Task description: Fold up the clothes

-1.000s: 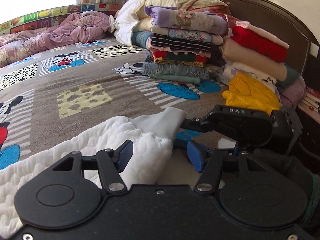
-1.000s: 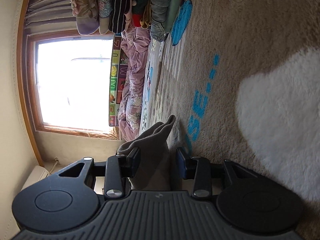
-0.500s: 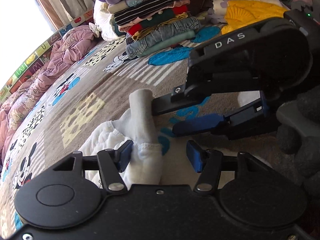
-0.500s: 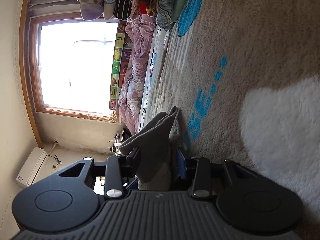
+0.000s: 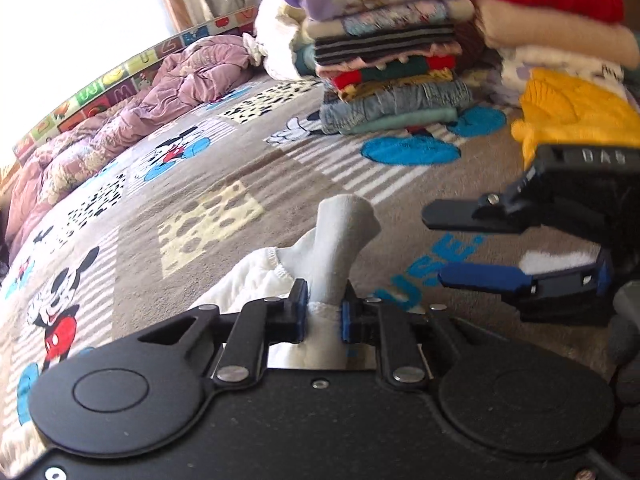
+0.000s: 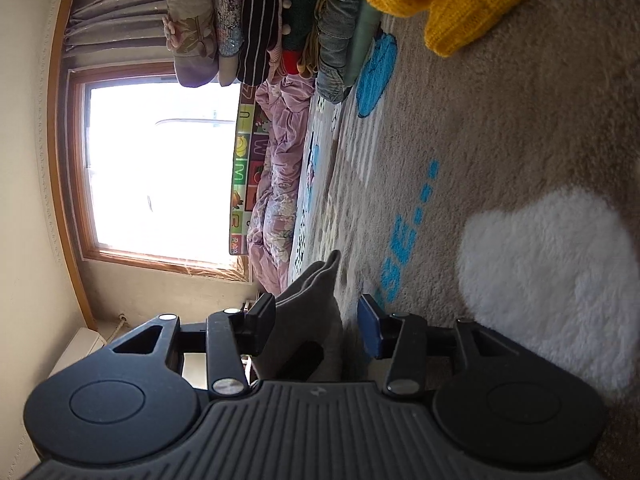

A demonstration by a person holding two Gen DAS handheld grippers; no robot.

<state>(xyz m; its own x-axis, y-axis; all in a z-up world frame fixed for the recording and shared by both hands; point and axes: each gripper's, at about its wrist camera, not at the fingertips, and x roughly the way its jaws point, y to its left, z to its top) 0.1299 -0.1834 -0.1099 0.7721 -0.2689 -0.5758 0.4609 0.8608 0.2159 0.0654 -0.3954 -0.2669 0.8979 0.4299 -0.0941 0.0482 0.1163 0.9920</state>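
A white quilted garment (image 5: 256, 276) lies on the cartoon-print bed cover (image 5: 208, 184). Its grey-white ribbed cuff (image 5: 344, 232) stands upright, and my left gripper (image 5: 323, 316) is shut on the cuff's base. To the right of the cuff hovers my right gripper (image 5: 434, 246), open, one finger above the other and nothing between them. In the right wrist view, rolled sideways, the right gripper (image 6: 316, 324) is open. The grey cuff (image 6: 312, 300) shows in the gap near its left finger (image 6: 260, 320).
A tall stack of folded clothes (image 5: 384, 60) stands at the back, with a yellow knit (image 5: 568, 108) and more folded items (image 5: 552, 8) to its right. A purple quilt (image 5: 120, 132) lies along the left edge by the window (image 6: 160, 168).
My left gripper has shut on the cuff, which it only straddled before. My right gripper has drawn back to the right, away from the cuff.
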